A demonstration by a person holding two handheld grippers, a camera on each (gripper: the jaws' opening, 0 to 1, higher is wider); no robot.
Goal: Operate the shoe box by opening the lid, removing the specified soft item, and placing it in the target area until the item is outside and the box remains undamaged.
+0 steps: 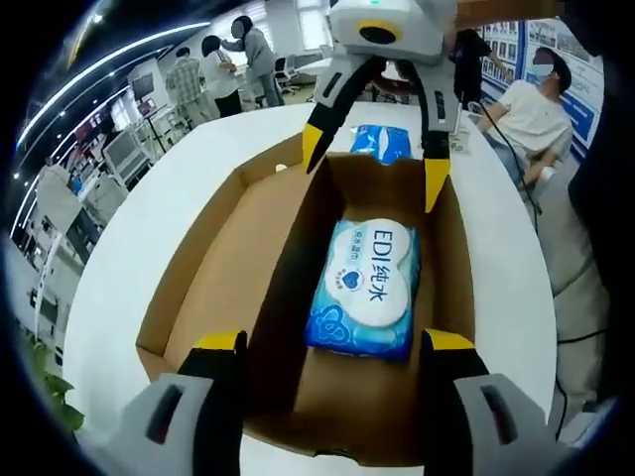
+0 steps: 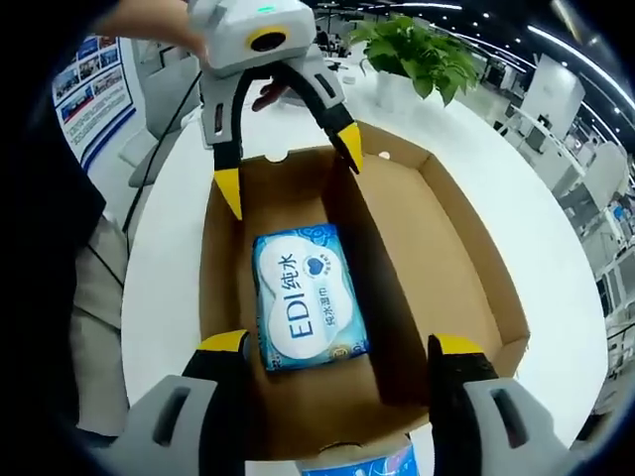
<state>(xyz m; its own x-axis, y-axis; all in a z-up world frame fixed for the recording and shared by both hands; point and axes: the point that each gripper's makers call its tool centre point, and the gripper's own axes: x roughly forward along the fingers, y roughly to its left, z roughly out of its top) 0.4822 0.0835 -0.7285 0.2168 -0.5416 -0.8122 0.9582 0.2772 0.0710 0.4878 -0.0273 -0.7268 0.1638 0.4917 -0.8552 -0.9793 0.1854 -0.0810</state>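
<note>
Blue-white wipes pack (image 1: pixel 365 290); brown box (image 1: pixel 230 260); white table (image 1: pixel 139 233).

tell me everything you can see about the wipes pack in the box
The wipes pack is a soft, glossy blue plastic packet with a white cloud-shaped label printed "EDI" and Chinese characters. It looks sealed and full, slightly puffy. It lies flat, label up, on the floor of the open cardboard box, in the deeper half, close to the hinge wall. Nothing grips it; both hand-held grippers hover open at opposite ends of the box.

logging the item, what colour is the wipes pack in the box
Blue with a white label, clearest in the right gripper view: wipes pack in the box.
</note>
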